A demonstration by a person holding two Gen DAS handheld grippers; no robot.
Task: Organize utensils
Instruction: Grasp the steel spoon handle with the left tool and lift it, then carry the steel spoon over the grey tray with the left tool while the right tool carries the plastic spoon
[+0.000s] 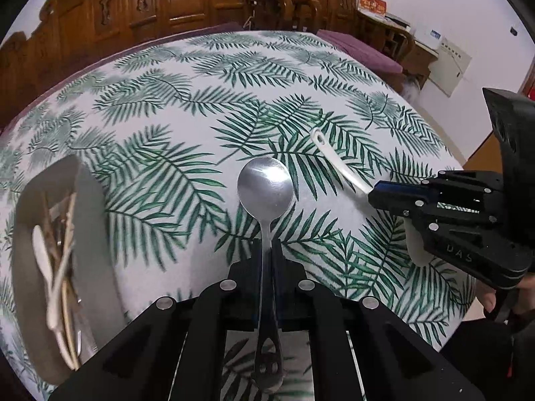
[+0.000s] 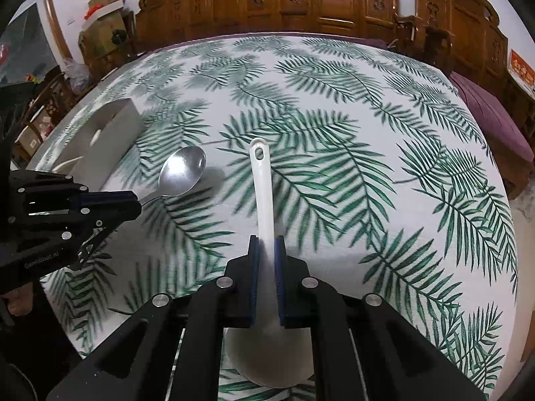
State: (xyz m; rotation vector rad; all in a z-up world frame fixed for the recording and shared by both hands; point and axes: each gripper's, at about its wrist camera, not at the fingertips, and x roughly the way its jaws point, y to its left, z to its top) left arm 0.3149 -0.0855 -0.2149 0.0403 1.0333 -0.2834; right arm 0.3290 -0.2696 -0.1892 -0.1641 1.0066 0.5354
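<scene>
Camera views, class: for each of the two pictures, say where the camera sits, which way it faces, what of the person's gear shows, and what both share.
Left wrist: on the left gripper, looking down along its fingers at the metal spoon it clamps; the right gripper shows at right.
Right wrist: on the right gripper, looking down at the white spoon it clamps; the left gripper shows at left.
Shared: both spoons, leaf-print tablecloth, utensil box.

We see our left gripper [image 1: 267,250] and right gripper [image 2: 266,250]: black plastic, round silver screws, blue pads on the right fingers [image 2: 280,277], pale letters on their sides.
</scene>
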